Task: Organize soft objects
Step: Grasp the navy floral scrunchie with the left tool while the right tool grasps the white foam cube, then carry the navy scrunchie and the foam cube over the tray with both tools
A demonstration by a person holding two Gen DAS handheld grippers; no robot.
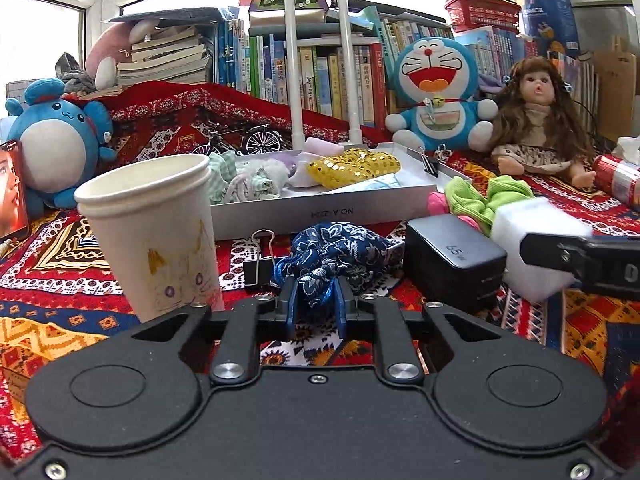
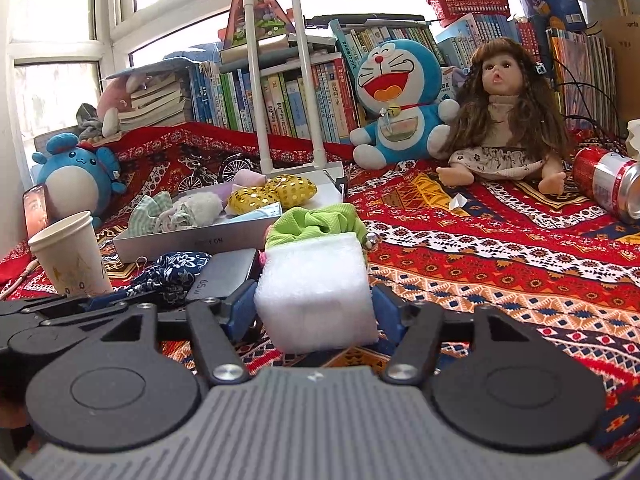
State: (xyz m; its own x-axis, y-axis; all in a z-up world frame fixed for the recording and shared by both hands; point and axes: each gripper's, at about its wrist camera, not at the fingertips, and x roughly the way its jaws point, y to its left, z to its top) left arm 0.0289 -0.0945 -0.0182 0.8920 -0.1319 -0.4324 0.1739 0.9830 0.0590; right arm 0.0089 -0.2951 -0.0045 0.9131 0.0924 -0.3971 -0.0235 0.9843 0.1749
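Observation:
My left gripper (image 1: 316,300) is shut on a dark blue floral cloth pouch (image 1: 340,256), low over the patterned cloth; the pouch also shows in the right wrist view (image 2: 172,272). My right gripper (image 2: 314,308) is shut on a white foam block (image 2: 316,292), which shows at the right of the left wrist view (image 1: 532,248). A shallow grey box (image 1: 320,208) behind holds a gold sequin pouch (image 1: 354,168), scrunchies and other soft pieces (image 1: 248,180). A green scrunchie (image 1: 488,196) lies right of the box.
A paper cup (image 1: 156,236) stands left of the pouch. A black charger (image 1: 452,260) and a binder clip (image 1: 260,264) lie beside it. Plush toys (image 1: 436,92), a doll (image 1: 536,120), a red can (image 2: 608,184) and books (image 1: 320,72) line the back.

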